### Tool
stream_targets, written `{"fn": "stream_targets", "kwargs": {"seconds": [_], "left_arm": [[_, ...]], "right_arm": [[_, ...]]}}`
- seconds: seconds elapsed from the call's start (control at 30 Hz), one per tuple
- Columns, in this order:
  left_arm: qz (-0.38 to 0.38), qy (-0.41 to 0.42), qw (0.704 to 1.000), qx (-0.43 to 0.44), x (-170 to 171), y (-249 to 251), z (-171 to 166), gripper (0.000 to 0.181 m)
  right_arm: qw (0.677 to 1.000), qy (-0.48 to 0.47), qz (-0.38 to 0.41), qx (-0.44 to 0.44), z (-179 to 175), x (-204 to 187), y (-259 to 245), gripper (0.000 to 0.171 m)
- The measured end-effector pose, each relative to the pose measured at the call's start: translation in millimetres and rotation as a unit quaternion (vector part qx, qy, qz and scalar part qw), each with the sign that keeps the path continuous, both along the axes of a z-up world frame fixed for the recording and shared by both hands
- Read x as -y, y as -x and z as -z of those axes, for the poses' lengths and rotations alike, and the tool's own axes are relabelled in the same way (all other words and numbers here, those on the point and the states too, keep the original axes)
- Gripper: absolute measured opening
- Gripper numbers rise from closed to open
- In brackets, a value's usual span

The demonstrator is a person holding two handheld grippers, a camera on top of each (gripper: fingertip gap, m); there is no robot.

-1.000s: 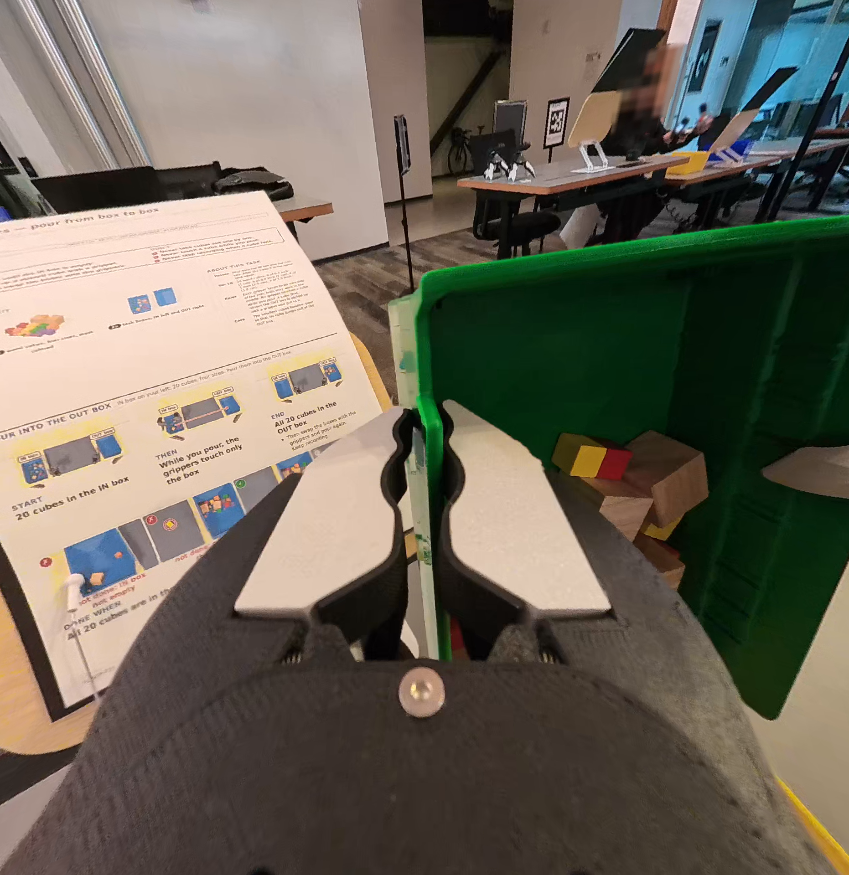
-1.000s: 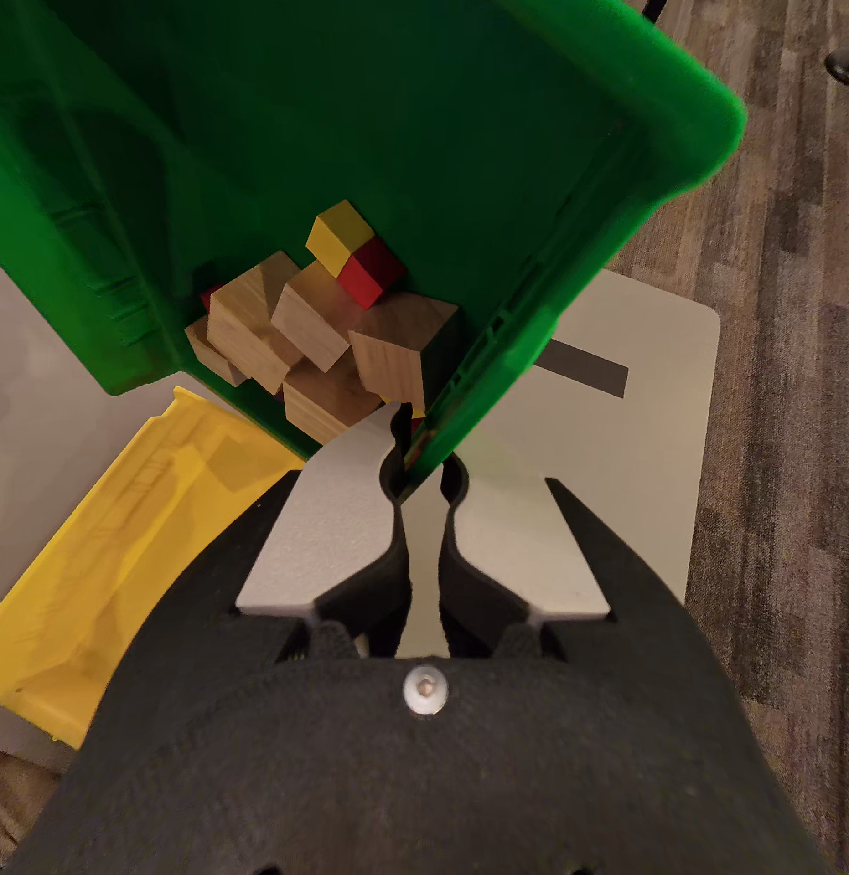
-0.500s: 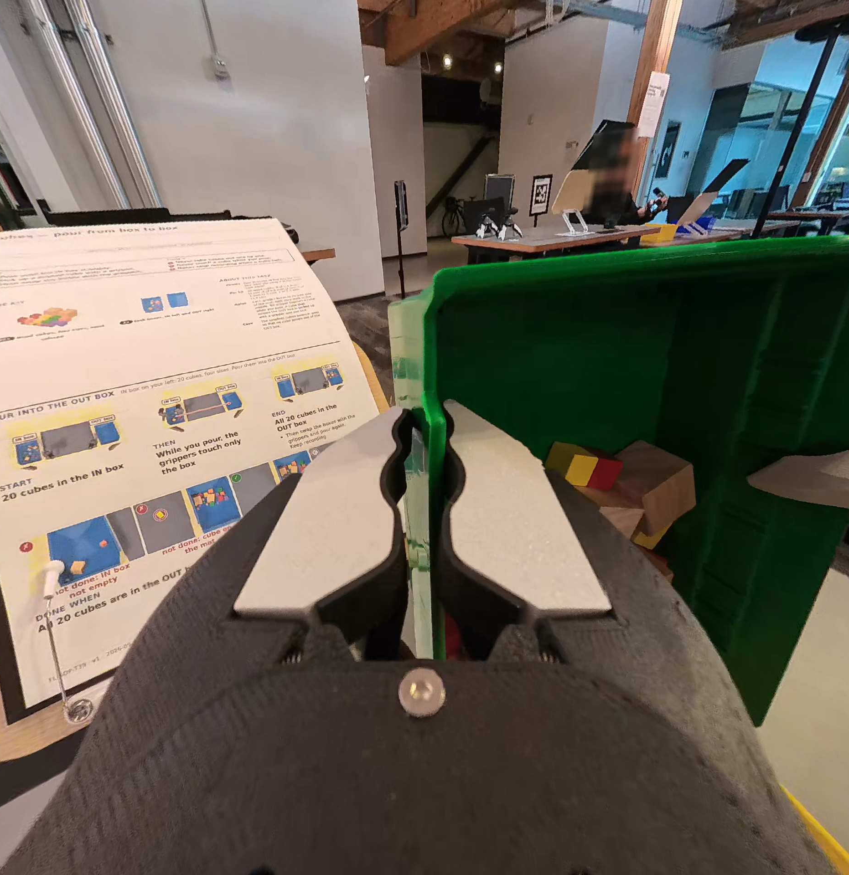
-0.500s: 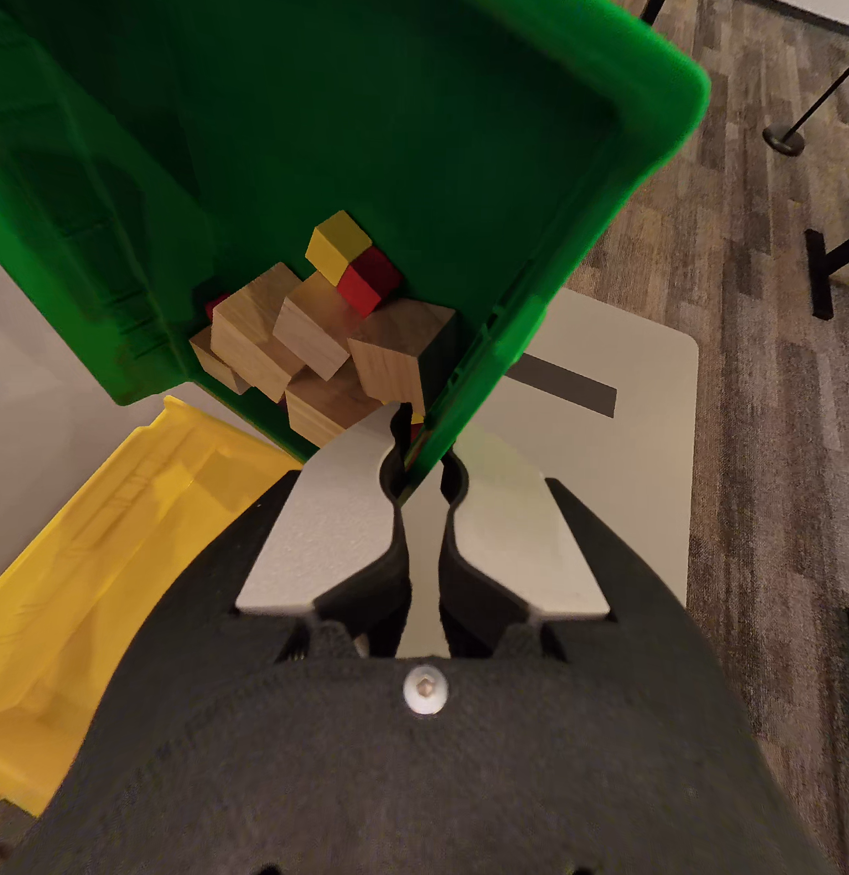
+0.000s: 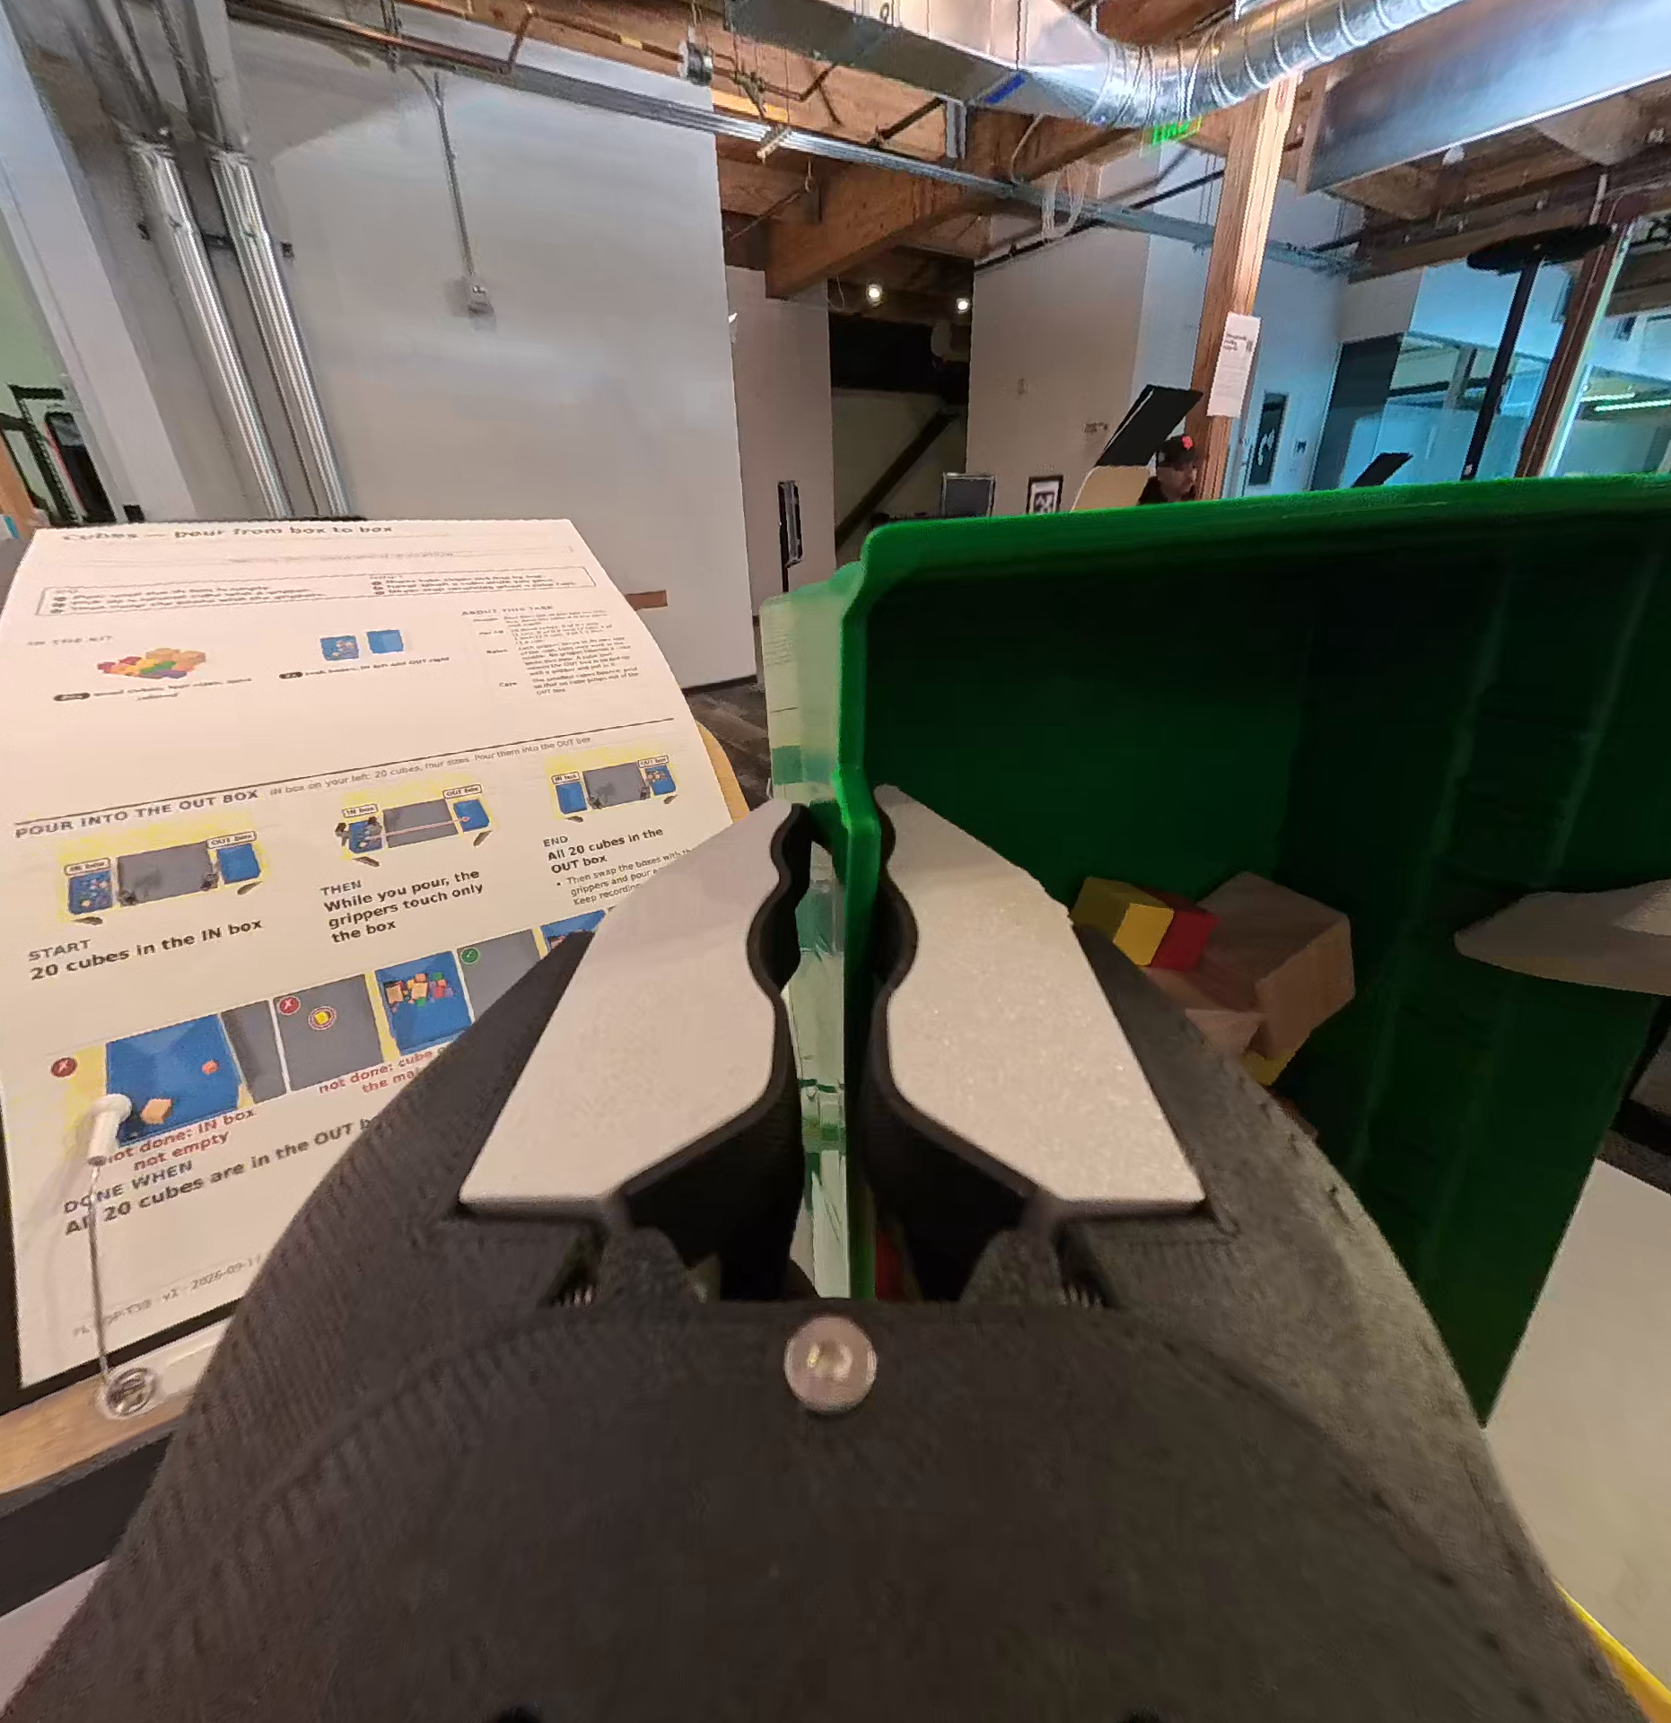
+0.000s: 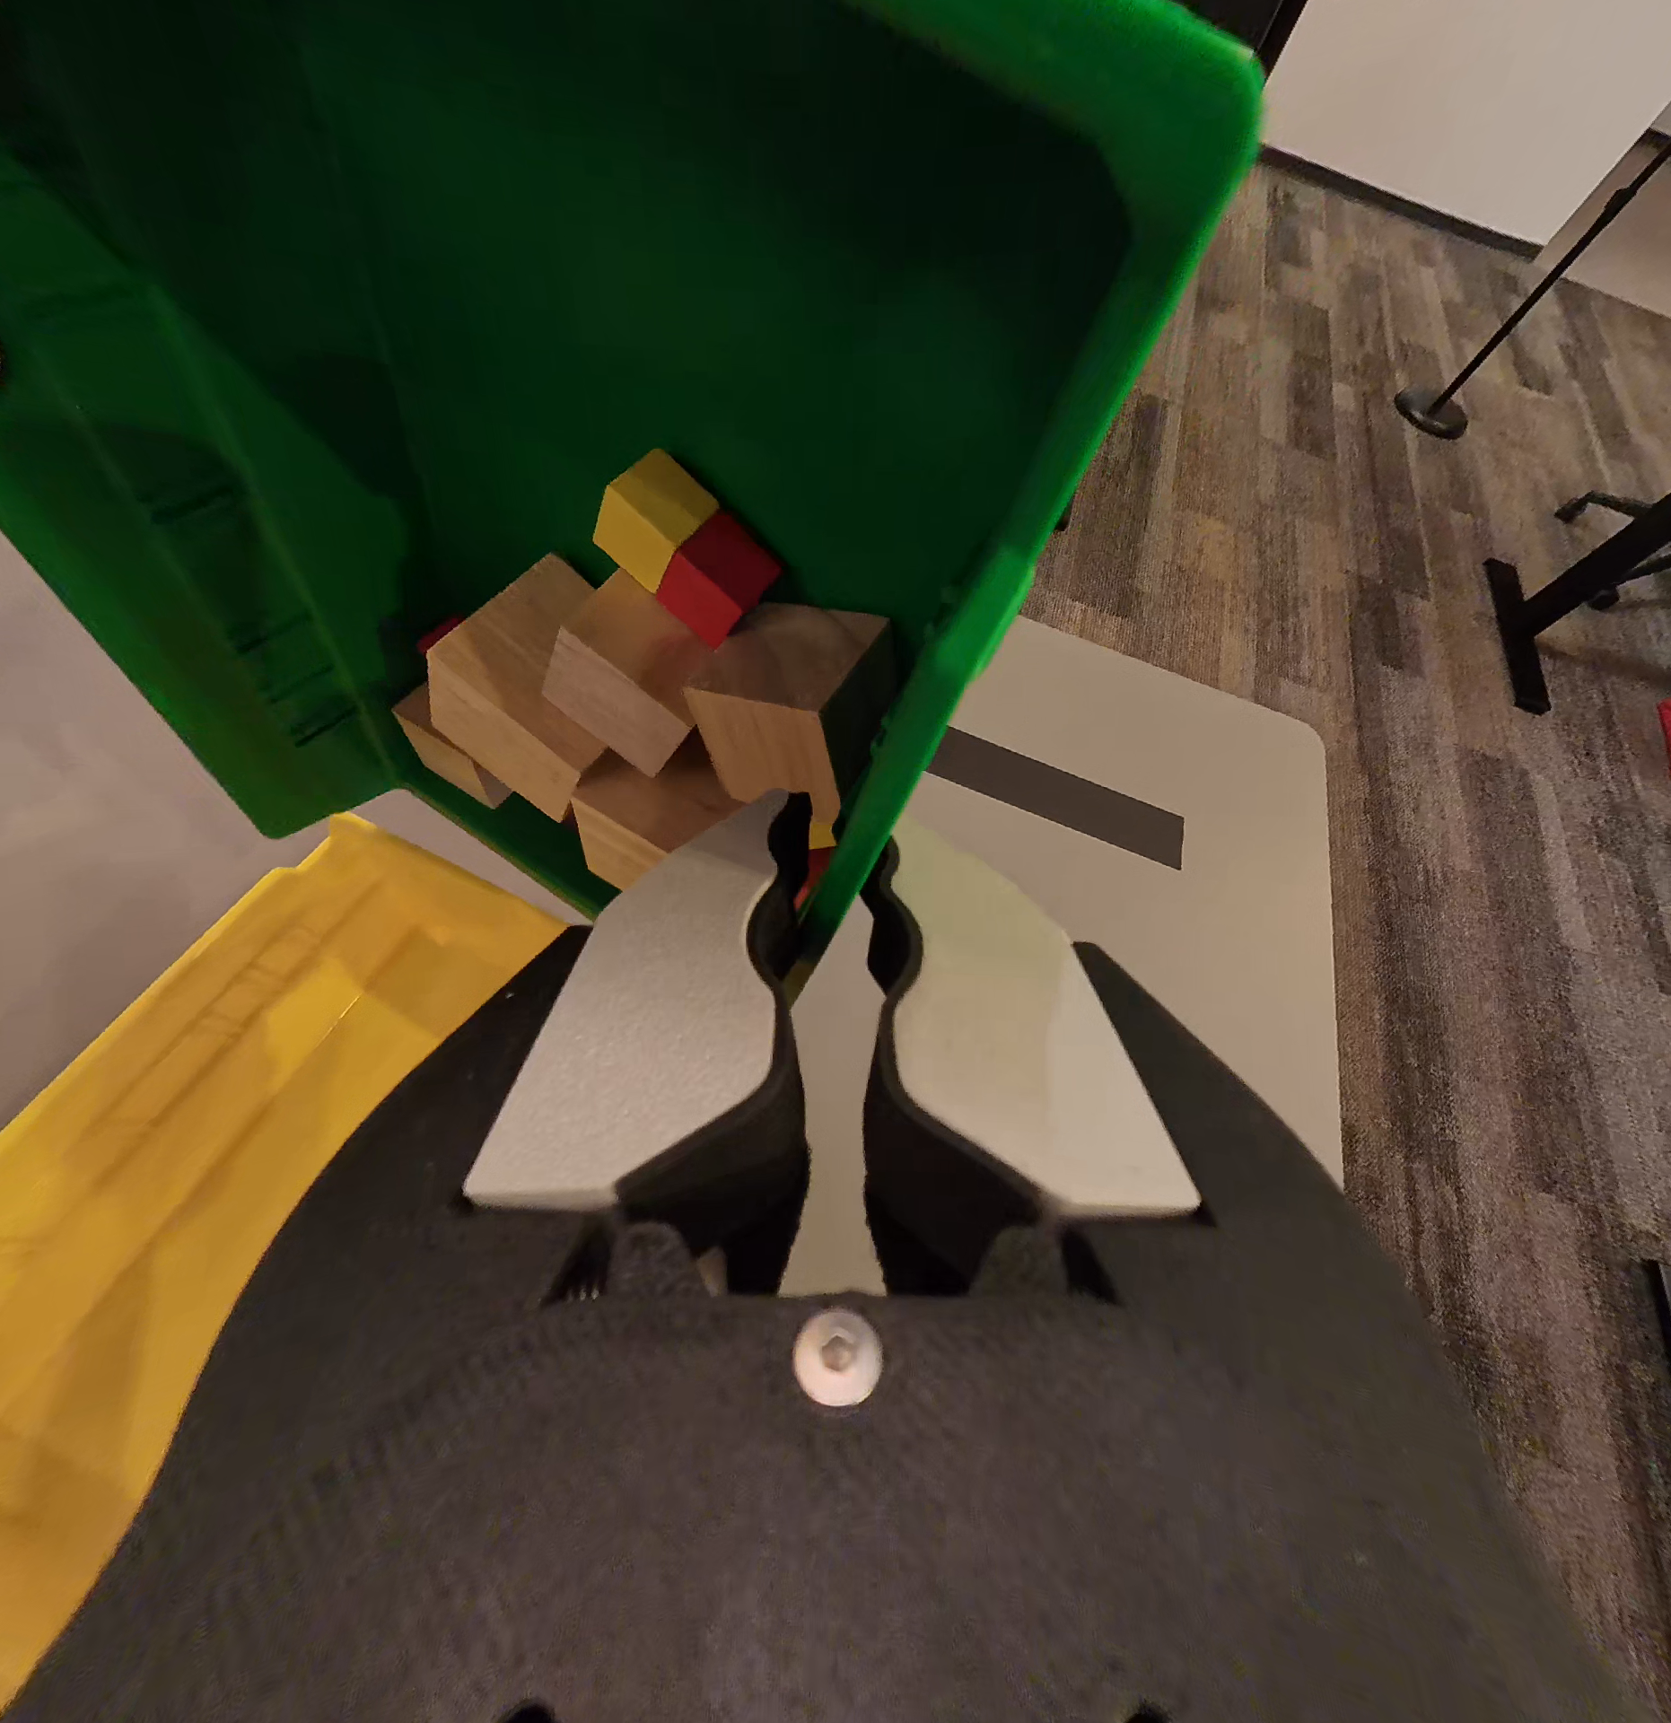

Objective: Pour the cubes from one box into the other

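Both grippers hold a green box [image 5: 1279, 746] tilted in the air. My left gripper [image 5: 836, 830] is shut on its left rim. My right gripper [image 6: 832, 839] is shut on the opposite rim; one of its fingers [image 5: 1578, 937] shows in the left wrist view at the right. Several wooden cubes [image 6: 627, 681], with a yellow cube [image 6: 650, 517] and a red cube [image 6: 715, 578] on top, are piled in the low corner of the green box [image 6: 627, 233]. A yellow box [image 6: 160, 1072] lies on the table just below that corner.
An instruction sheet [image 5: 282, 839] stands on a stand at the left. A white table [image 6: 1139, 932] with a dark stripe [image 6: 1056, 811] lies under the boxes, its edge at the right. Stand legs [image 6: 1559, 615] are on the floor. A person sits at far desks.
Both grippers have tilted the green box up further, and the views swung upward. The cubes stay piled in the low corner.
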State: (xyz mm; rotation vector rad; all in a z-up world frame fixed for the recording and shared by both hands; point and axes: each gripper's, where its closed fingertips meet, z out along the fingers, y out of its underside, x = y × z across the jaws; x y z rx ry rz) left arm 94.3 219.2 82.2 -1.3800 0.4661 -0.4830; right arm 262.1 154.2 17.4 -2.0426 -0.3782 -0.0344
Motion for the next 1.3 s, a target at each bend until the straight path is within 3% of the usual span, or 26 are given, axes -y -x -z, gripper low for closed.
{"fn": "stream_targets", "kwargs": {"seconds": [1.3], "left_arm": [[0.002,-0.066,0.996,0.052,27.6,15.4,5.5,0.009]], "right_arm": [[0.997,-0.071,0.004,0.023,8.8,25.8,14.9,0.006]]}}
